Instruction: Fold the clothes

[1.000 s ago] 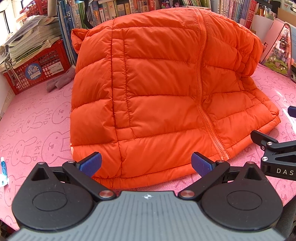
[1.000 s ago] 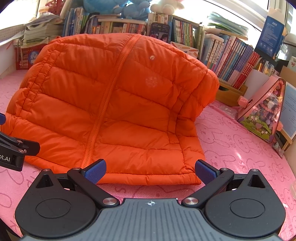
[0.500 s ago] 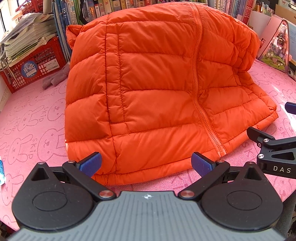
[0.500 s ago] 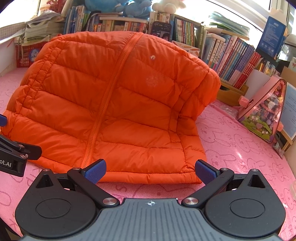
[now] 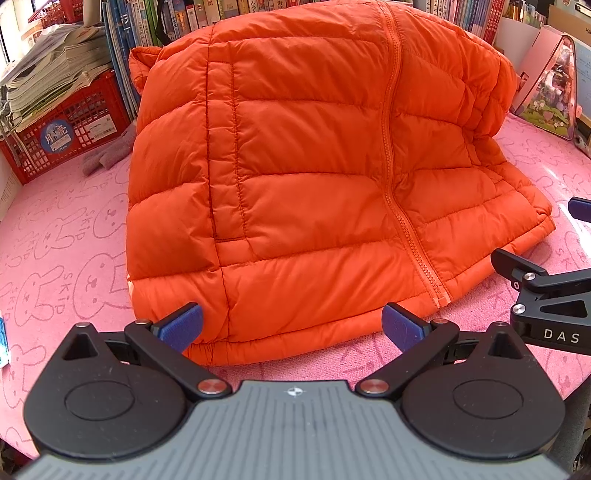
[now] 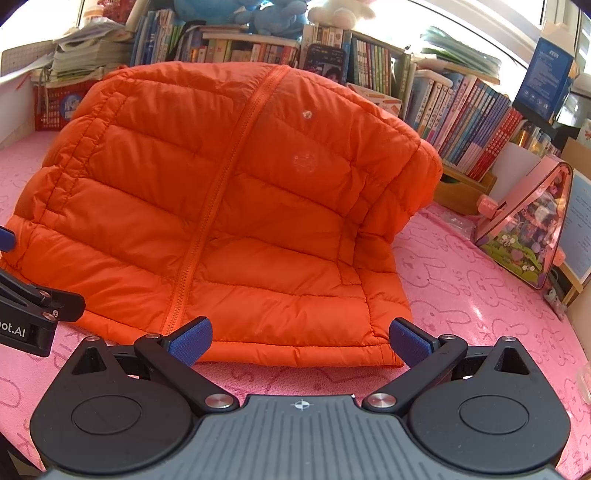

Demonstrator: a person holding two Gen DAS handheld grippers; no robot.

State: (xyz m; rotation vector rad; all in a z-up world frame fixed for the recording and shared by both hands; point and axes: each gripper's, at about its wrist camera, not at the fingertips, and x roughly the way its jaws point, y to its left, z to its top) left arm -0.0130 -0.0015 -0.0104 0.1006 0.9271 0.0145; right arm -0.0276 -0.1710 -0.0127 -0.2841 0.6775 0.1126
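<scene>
Your orange puffer jacket [image 5: 325, 177] lies zipped up in the middle of the pink rabbit-print table cover [image 5: 66, 236], its hem along the near edge and its collar end towards the far edge, where it bulges up in front of the row of books [image 6: 469, 122]. The zip [image 5: 391, 155] runs from hem to collar, slightly right of centre in your left view.

Your left gripper [image 5: 291, 326] has its blue pads spread wide, nothing between them; the left pad sits just at the hem's near left corner, the right pad near the zip's bottom end. Your right gripper [image 6: 301, 338] is likewise spread wide and empty, both pads just short of the hem, the right one by the jacket's near right corner. Each gripper shows at the side of the other's view, so they are side by side.

Around the jacket: at the far left corner a red plastic crate [image 5: 70, 129] holds a stack of papers and magazines [image 5: 55, 70], and a grey glove [image 5: 110, 155] lies on the cover just beside the jacket's left side. At the far right a pink triangular case [image 6: 532, 229] stands clear of the sleeve. Plush toys [image 6: 258, 14] sit on top of the books.
</scene>
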